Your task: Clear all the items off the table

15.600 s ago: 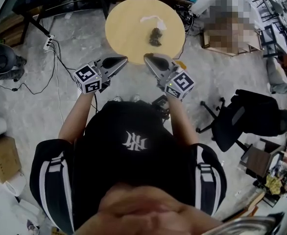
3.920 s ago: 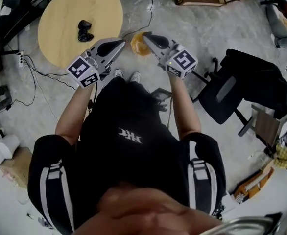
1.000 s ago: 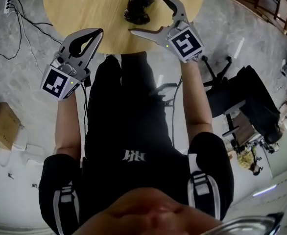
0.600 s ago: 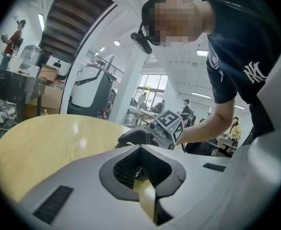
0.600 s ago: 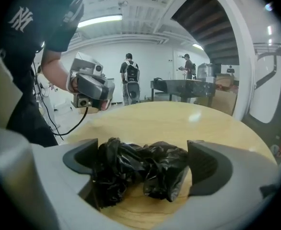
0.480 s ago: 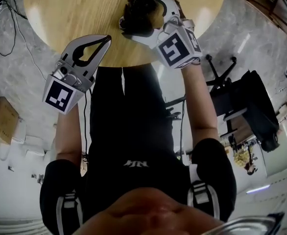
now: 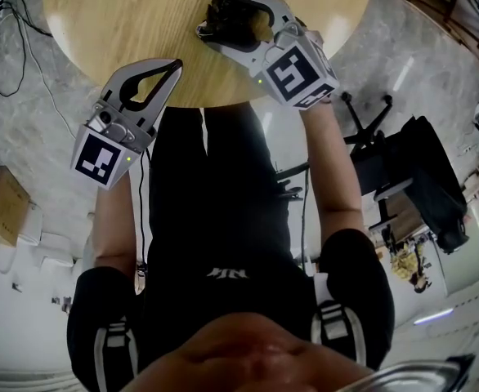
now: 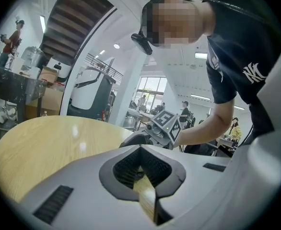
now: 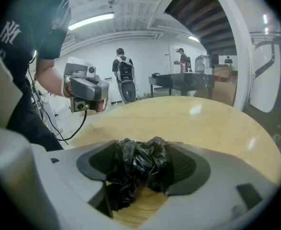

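Crumpled black plastic bag (image 7: 230, 16): a thin, glossy film wadded into an irregular lump, with sharp creases and small bright highlights across its folds. It rests on the round, light wooden table (image 7: 117, 23), on the part of the top nearest the person and just inside the edge. The right gripper (image 7: 211, 12) is angled down onto the table top with one jaw on each side of the bag. Its jaws have just been closing, with the bag between them. In the right gripper view the bag (image 9: 138, 169) fills the gap of the right gripper (image 9: 143, 150); the ribbed pads (image 9: 181, 164) bear on the film at both sides, and the lower folds of the bag touch the wood of the table (image 9: 203, 123). The left gripper (image 7: 174, 64) is held over the near edge of the table, well apart from the bag. The left gripper view shows the left gripper (image 8: 140, 148) with its jaws fully together and nothing between them; only the table (image 8: 44, 138) lies beyond the tips.
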The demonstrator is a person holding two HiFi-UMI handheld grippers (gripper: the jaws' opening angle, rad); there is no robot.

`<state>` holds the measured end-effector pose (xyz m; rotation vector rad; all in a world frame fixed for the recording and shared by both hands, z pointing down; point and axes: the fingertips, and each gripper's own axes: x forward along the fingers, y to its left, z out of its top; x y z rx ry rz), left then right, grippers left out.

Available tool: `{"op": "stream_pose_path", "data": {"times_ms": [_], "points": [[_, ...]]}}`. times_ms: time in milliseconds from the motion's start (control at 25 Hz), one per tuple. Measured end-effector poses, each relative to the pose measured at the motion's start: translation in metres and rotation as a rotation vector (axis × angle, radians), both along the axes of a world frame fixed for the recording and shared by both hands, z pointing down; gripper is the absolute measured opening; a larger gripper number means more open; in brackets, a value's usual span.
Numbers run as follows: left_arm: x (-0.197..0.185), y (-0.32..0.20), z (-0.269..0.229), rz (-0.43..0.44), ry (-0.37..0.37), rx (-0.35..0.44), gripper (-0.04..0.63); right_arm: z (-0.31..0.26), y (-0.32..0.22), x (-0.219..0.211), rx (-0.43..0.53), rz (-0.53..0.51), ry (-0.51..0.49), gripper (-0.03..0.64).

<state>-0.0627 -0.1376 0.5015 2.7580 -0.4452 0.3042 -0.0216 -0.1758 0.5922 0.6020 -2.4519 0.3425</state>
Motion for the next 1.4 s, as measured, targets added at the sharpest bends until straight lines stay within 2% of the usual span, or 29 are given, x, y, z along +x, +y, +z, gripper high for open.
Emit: {"op": "stream_pose_path", "data": {"times_ms": [160,440,680,880,1040,1240,1320,1400], "points": [[-0.011,0.007,-0.012,-0.002,0.003,0.026,0.012,-0.016,0.004,-0.003,0.043,0.032,0.003,0.326],[-0.030,0.023,-0.028,-0.003,0.024,0.065,0.012,-0.051,0.015,-0.012,0.090,0.099,-0.037,0.325],[-0.052,0.048,-0.046,0.012,0.030,0.120,0.012,-0.107,0.048,-0.040,0.213,0.124,-0.064,0.324],[-0.058,0.078,-0.073,0.060,0.058,0.175,0.012,-0.154,0.087,-0.042,0.292,0.229,-0.124,0.324],[-0.055,0.104,-0.090,0.090,0.081,0.171,0.012,-0.181,0.122,-0.022,0.318,0.339,-0.163,0.323],[-0.020,0.136,-0.096,0.171,0.115,0.145,0.012,-0.191,0.166,0.030,0.315,0.467,-0.138,0.322],[0.017,0.158,-0.092,0.206,0.122,0.133,0.012,-0.189,0.192,0.068,0.316,0.510,-0.129,0.322],[0.077,0.193,-0.079,0.240,0.121,0.122,0.012,-0.178,0.232,0.131,0.308,0.560,-0.140,0.322]]}}
